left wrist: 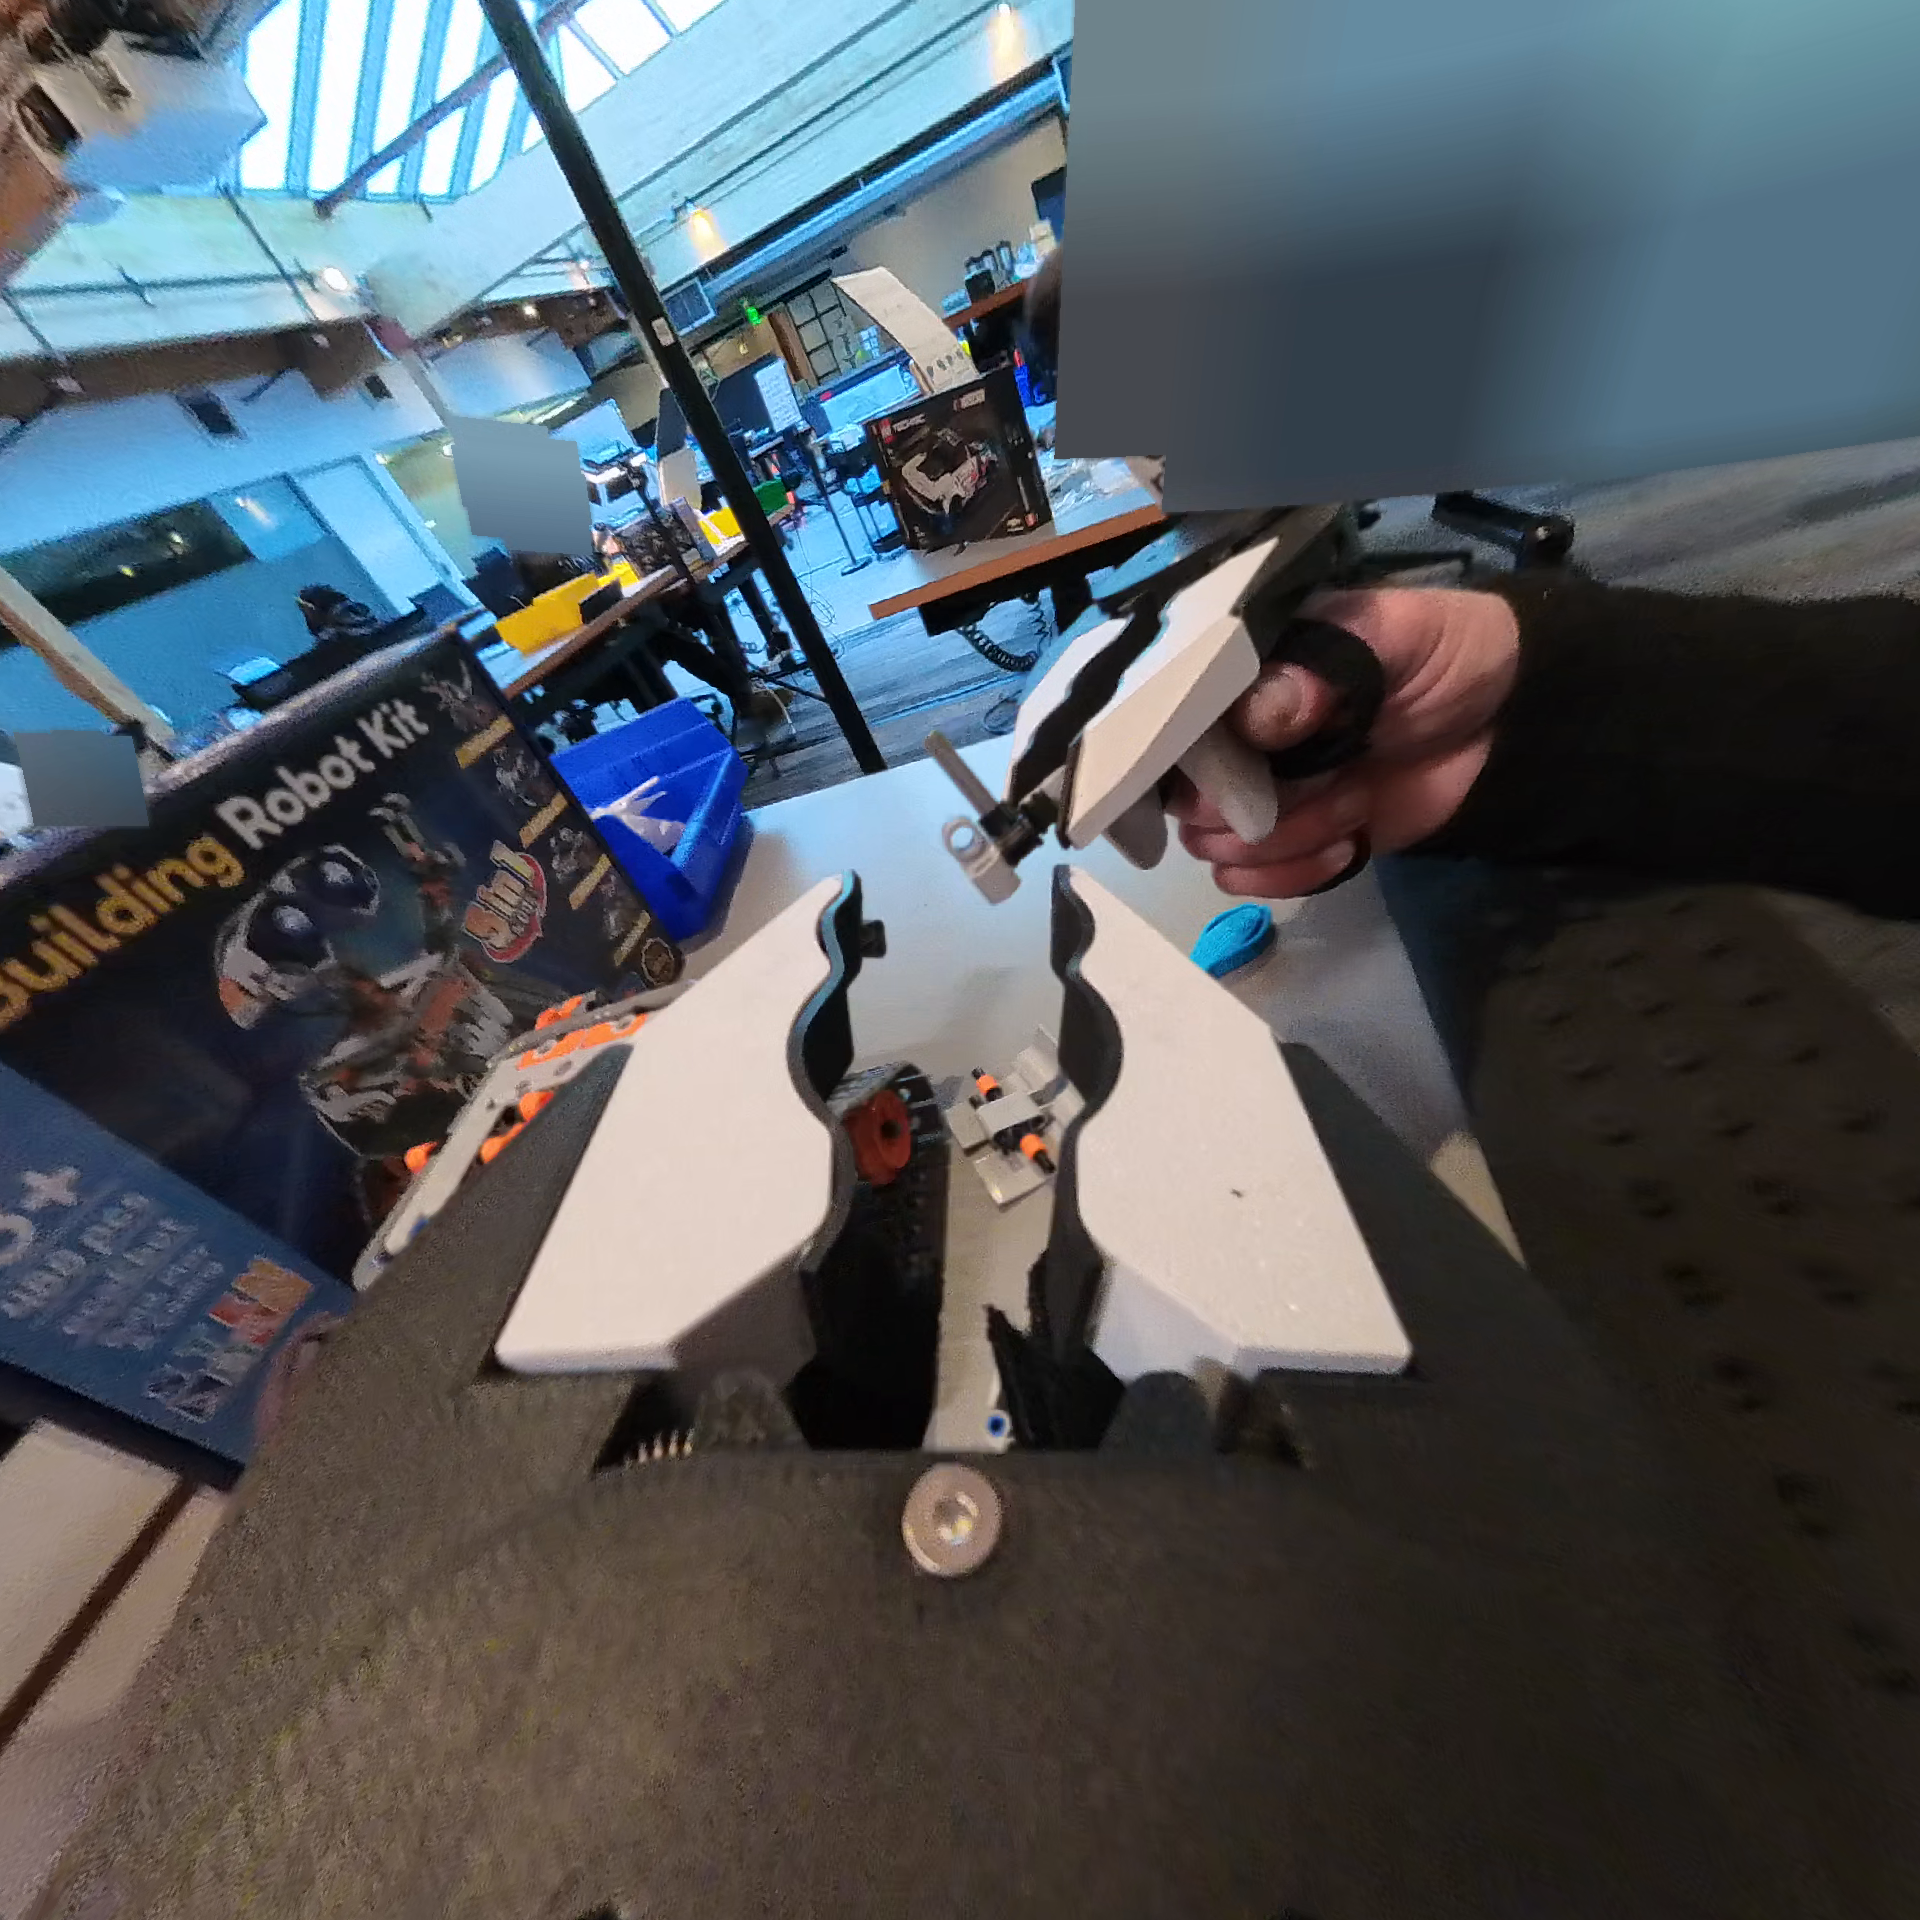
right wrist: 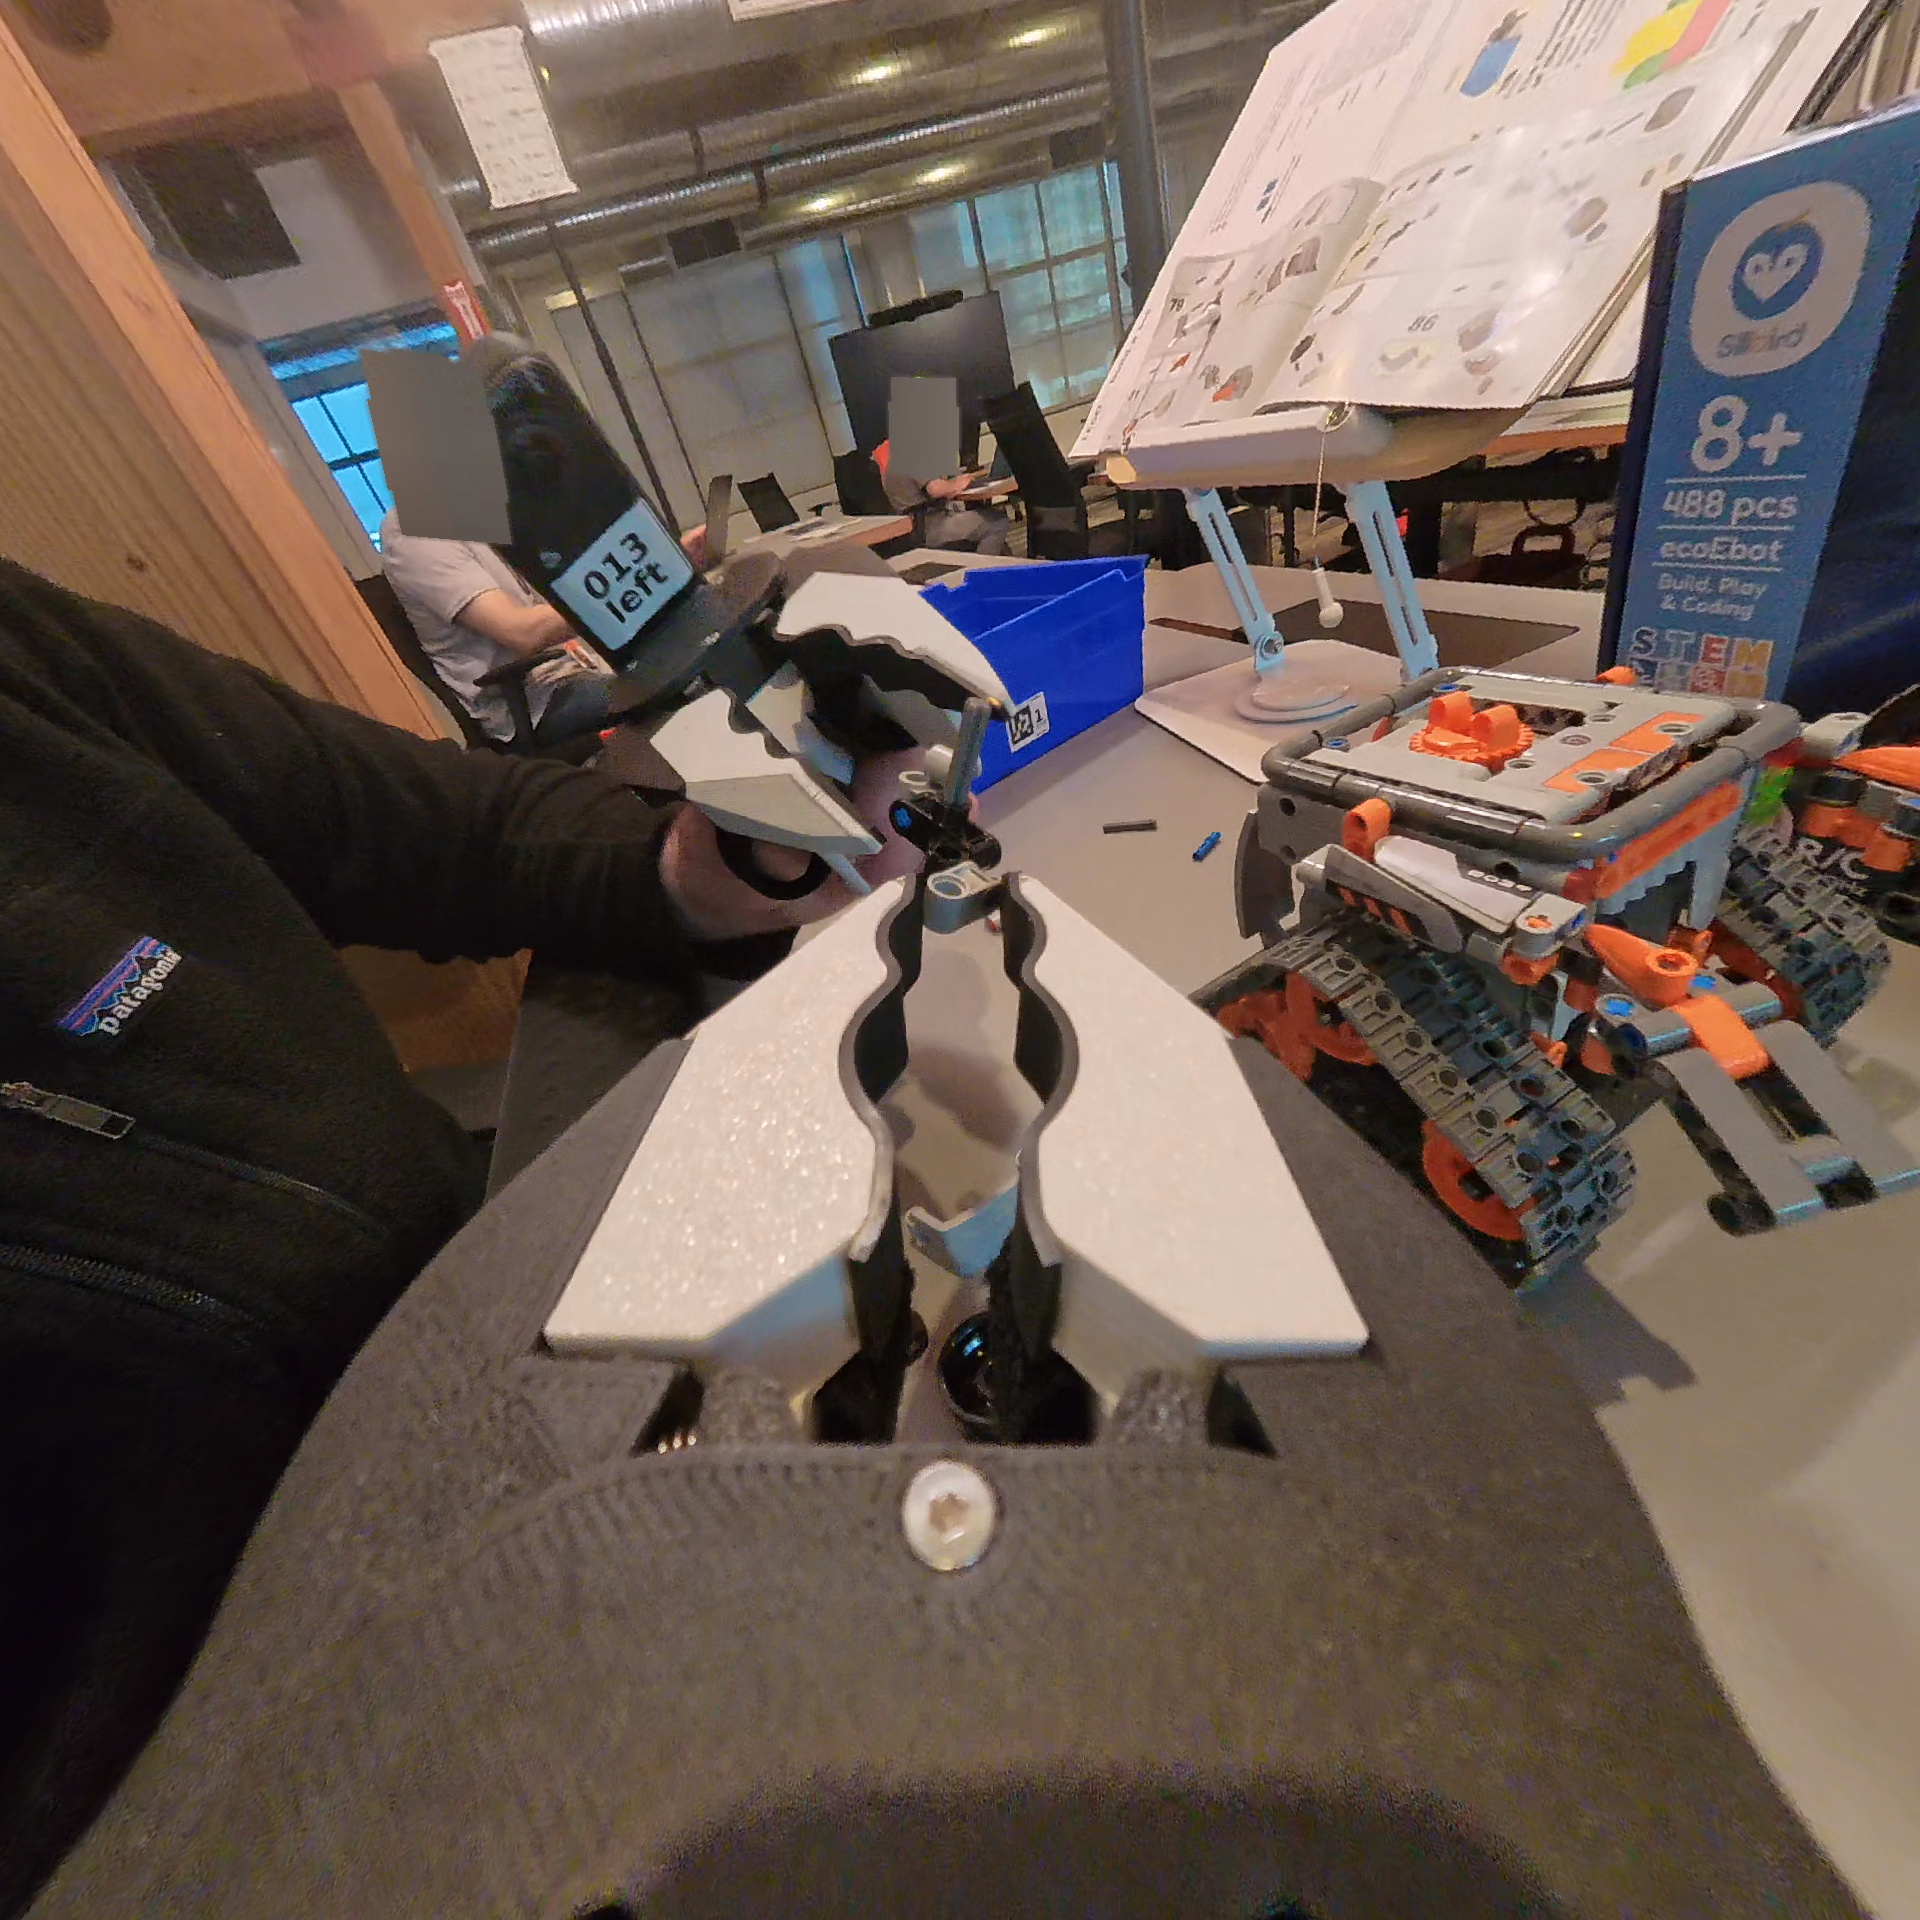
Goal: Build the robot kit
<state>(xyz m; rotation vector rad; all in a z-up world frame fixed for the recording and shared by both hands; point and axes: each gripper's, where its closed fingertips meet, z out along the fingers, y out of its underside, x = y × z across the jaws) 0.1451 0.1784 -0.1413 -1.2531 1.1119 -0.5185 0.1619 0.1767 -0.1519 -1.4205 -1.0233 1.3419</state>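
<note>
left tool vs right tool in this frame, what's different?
1. Gap: the left tool stands wide open, while the right tool is closed at its tips.
2. Load: the left tool holds nothing, while the right tool pinches a small grey connector that carries a black pin and a grey axle.
Shared: both are hand-held and have white fingers with wavy black inner pads.
</note>
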